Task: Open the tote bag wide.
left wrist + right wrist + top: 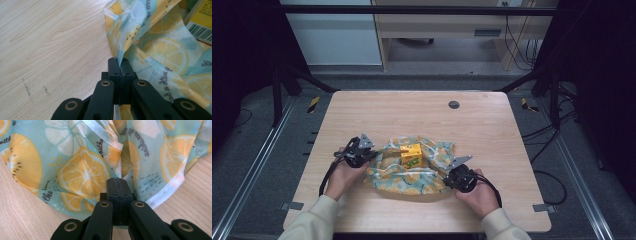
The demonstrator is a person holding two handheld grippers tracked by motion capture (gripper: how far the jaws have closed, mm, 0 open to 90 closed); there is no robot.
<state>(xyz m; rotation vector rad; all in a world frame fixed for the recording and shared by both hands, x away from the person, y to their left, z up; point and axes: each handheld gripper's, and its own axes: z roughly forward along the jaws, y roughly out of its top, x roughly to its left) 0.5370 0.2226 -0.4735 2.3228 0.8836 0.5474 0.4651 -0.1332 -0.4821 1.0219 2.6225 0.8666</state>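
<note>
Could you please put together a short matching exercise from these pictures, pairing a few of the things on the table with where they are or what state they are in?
Things:
1. left gripper
2. right gripper
3. yellow box
4. round grey cap

Places or states:
A. set in the bare table, far side
B. sits on the middle of the lemon-print cloth
C. pinches the cloth's left edge
D. pinches the cloth's near right edge

Pairs: 1-C, 2-D, 3-B, 4-A

Wooden table point(492, 130); lemon-print cloth point(432, 175) lying on it
</note>
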